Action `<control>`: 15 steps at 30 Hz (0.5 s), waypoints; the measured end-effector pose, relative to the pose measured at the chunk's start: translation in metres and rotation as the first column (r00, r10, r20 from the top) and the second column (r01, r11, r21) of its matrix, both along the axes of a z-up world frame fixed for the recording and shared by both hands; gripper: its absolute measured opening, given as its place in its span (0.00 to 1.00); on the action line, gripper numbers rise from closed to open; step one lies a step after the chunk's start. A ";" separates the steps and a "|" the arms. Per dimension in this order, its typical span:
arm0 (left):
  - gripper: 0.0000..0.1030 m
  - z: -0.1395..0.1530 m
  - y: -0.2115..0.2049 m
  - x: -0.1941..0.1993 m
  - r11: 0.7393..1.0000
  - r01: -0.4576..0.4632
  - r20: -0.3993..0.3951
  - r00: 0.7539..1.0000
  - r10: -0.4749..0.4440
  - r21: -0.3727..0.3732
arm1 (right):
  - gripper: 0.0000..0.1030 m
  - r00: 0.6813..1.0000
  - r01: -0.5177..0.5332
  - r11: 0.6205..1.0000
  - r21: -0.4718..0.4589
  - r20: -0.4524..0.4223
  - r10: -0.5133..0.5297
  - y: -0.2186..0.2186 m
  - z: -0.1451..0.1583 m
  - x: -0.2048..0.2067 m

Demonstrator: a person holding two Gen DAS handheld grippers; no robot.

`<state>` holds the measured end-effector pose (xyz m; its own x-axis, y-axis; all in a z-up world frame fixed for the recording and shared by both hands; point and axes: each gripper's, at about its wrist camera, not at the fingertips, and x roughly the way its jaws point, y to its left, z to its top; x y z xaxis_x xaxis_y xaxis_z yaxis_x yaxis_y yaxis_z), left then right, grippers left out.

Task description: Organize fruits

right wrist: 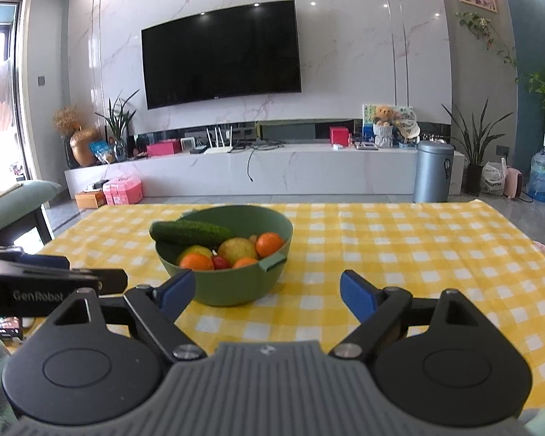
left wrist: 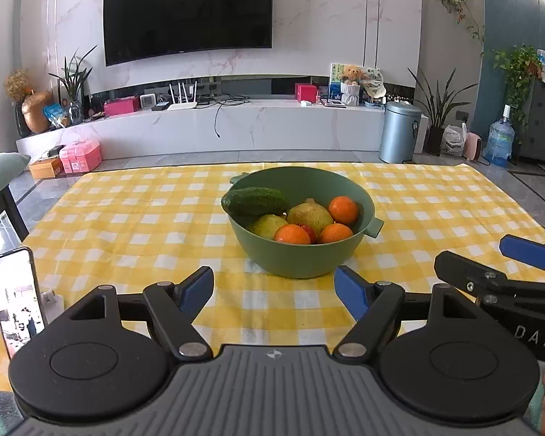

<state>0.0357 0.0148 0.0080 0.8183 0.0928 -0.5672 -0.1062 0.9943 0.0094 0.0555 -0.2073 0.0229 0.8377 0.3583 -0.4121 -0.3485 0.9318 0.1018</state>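
A green bowl (left wrist: 301, 254) stands on the yellow checked tablecloth (left wrist: 127, 225). It holds a cucumber (left wrist: 256, 200) across its left rim, two yellow-green pears (left wrist: 310, 214), three oranges (left wrist: 343, 210) and a small red fruit (left wrist: 309, 230). My left gripper (left wrist: 274, 290) is open and empty, just in front of the bowl. In the right wrist view the bowl (right wrist: 236, 283) sits left of centre, and my right gripper (right wrist: 267, 292) is open and empty with its left finger (right wrist: 178, 292) near the bowl's front. The right gripper also shows at the right edge of the left wrist view (left wrist: 490, 269).
A phone (left wrist: 16, 299) stands upright at the table's left edge. Beyond the table are a TV console (left wrist: 214, 127), a grey bin (left wrist: 399, 132), pink boxes (left wrist: 80, 158) and a water bottle (left wrist: 501, 141) on the floor. A green-cushioned seat (right wrist: 14, 207) is at the left.
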 end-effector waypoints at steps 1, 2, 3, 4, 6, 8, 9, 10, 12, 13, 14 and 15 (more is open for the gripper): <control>0.86 -0.001 -0.001 0.002 1.000 0.002 -0.007 1.000 -0.002 0.001 | 0.81 1.000 0.001 1.000 -0.002 -0.003 -0.001 0.000 -0.002 0.002; 0.86 -0.003 -0.001 0.003 1.000 0.004 -0.013 1.000 -0.004 0.003 | 0.81 1.000 0.002 1.000 -0.002 -0.005 -0.002 -0.001 -0.004 0.004; 0.86 -0.005 -0.002 0.004 1.000 0.006 -0.020 1.000 -0.006 0.004 | 0.81 1.000 0.004 1.000 -0.003 -0.007 -0.004 -0.001 -0.006 0.006; 0.86 -0.007 -0.002 0.005 1.000 0.007 -0.026 1.000 -0.007 0.006 | 0.81 1.000 0.006 1.000 -0.004 -0.009 -0.006 -0.002 -0.008 0.007; 0.86 -0.010 -0.003 0.007 1.000 0.009 -0.041 0.999 -0.009 0.007 | 0.81 1.000 0.007 1.000 -0.004 -0.013 -0.007 -0.003 -0.012 0.009; 0.86 -0.012 -0.004 0.008 1.000 0.009 -0.052 0.999 -0.009 0.005 | 0.81 1.000 0.005 1.000 -0.007 -0.019 -0.006 -0.003 -0.014 0.011; 0.86 -0.012 -0.004 0.008 1.000 0.010 -0.055 0.998 -0.010 0.005 | 0.81 1.000 0.003 1.000 -0.010 -0.021 -0.003 -0.003 -0.016 0.011; 0.86 -0.012 -0.005 0.008 1.000 0.012 -0.056 0.998 -0.012 0.005 | 0.81 1.000 -0.001 1.000 -0.013 -0.023 0.001 -0.003 -0.017 0.012; 0.86 -0.012 -0.006 0.007 1.000 0.014 -0.057 0.998 -0.014 0.008 | 0.81 1.000 -0.006 1.000 -0.015 -0.022 0.005 -0.003 -0.017 0.011; 0.86 -0.012 -0.006 0.008 1.000 0.013 -0.058 0.998 -0.013 0.008 | 0.81 1.000 -0.008 1.000 -0.013 -0.021 0.007 -0.003 -0.018 0.011; 0.86 -0.011 -0.006 0.007 1.000 0.013 -0.059 0.998 -0.012 0.009 | 0.81 1.000 -0.008 1.000 -0.011 -0.022 0.008 -0.004 -0.018 0.010; 0.86 -0.011 -0.007 0.007 1.000 0.012 -0.058 0.998 -0.012 0.008 | 0.81 1.000 -0.008 1.000 -0.009 -0.022 0.008 -0.004 -0.018 0.010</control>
<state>0.0426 0.0082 -0.0034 0.7851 0.0882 -0.6130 -0.0933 0.9954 0.0237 0.0654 -0.2114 0.0050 0.8253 0.3613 -0.4340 -0.3537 0.9298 0.1014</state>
